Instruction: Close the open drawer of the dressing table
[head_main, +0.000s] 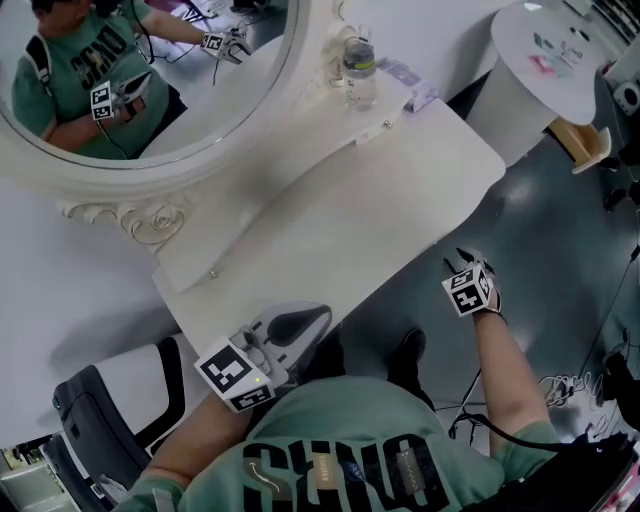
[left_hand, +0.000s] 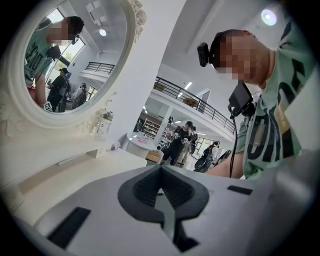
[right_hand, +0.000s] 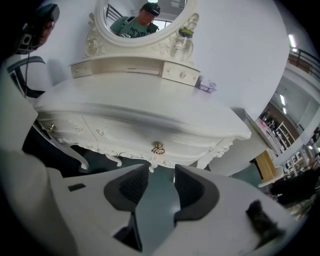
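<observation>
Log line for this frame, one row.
left tool shut, empty | right tool open, empty, clear of knob | drawer looks closed

Dressing table (head_main: 340, 200): white, ornate, oval mirror (head_main: 262, 118) at the back. Drawer (right_hand: 142, 135) is centred under the tabletop, with a white front and a small gold rose knob (right_hand: 158, 149). It's pushed in, flush with the scalloped apron (right_hand: 85, 131).
</observation>
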